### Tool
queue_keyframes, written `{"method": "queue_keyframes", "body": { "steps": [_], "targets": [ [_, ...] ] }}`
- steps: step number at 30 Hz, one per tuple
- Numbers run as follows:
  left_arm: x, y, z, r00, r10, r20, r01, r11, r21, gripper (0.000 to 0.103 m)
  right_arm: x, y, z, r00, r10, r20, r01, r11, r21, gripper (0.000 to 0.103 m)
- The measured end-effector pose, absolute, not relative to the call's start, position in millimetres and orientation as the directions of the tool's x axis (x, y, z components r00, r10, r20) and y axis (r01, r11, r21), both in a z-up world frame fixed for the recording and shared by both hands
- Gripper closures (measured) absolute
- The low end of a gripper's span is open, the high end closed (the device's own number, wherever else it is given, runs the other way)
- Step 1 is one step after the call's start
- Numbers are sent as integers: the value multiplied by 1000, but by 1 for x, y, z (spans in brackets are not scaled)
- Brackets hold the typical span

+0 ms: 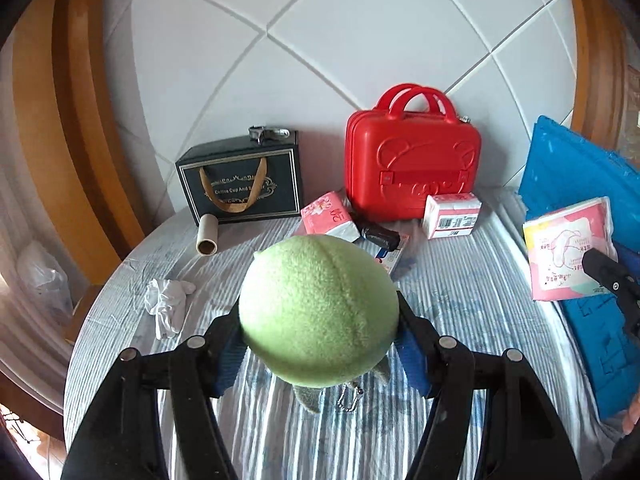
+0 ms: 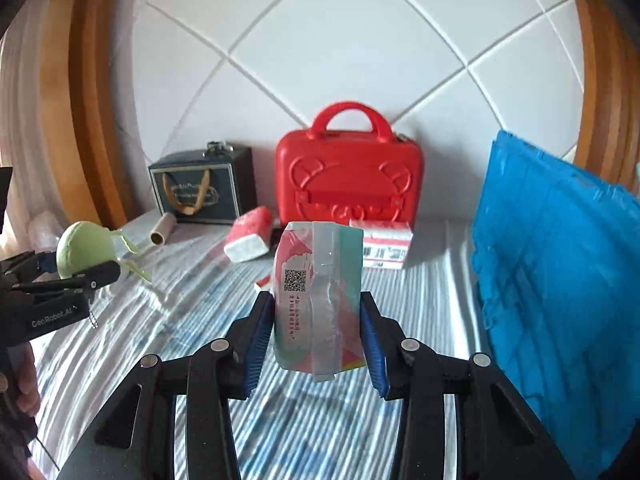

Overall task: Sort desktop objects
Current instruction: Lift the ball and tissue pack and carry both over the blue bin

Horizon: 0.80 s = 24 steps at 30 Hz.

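My left gripper point(image 1: 320, 332) is shut on a round green plush toy point(image 1: 318, 310) with a small ball chain, held above the striped tablecloth; it also shows in the right wrist view point(image 2: 86, 250). My right gripper point(image 2: 318, 328) is shut on a pink and teal tissue pack point(image 2: 318, 300), held upright above the table; the same pack shows in the left wrist view point(image 1: 568, 248) at the right, in front of the blue crate point(image 1: 580, 208). The blue crate point(image 2: 560, 272) stands close to the right of my right gripper.
At the back by the tiled wall stand a red hard case point(image 1: 412, 168) and a dark gift bag point(image 1: 240, 180). Before them lie a cardboard tube point(image 1: 207, 234), a pink tissue pack point(image 1: 330, 220), a white and red tissue pack point(image 1: 452, 216), a small black item point(image 1: 380, 236) and a crumpled white glove point(image 1: 166, 304).
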<state>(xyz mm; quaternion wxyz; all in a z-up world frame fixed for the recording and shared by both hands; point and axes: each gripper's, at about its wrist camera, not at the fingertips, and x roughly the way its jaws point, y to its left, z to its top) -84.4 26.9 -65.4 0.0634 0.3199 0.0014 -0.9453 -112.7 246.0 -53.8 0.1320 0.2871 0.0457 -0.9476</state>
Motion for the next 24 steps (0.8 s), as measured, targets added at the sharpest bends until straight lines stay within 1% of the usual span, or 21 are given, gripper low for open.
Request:
{"method": "queue_keyframes", "body": {
  "steps": [6,10,13,19,24],
  "targets": [
    [-28,53,-26,-849,-54,-525,46,-999,27,38,-32,249,2,-896,-167,-411,214,-974,-71,62],
    [1,84,-5,-875,1,-484,-19,-999,33,38,18,261,34,-944,-108,-311,146,-984,-101,62],
    [16,116,9,-887,41,-460,-65,-997,35,38,46,277,54,-963,-75,-258,107,-988,-114,62],
    [37,211,35,-905,132,-404,-163,-986,42,38,90,344,87,-984,-16,-178,33,-995,-93,62],
    [50,316,60,-929,178,-324,-202,-978,41,38,117,432,107,-993,36,-116,-24,-995,-99,62]
  ]
}}
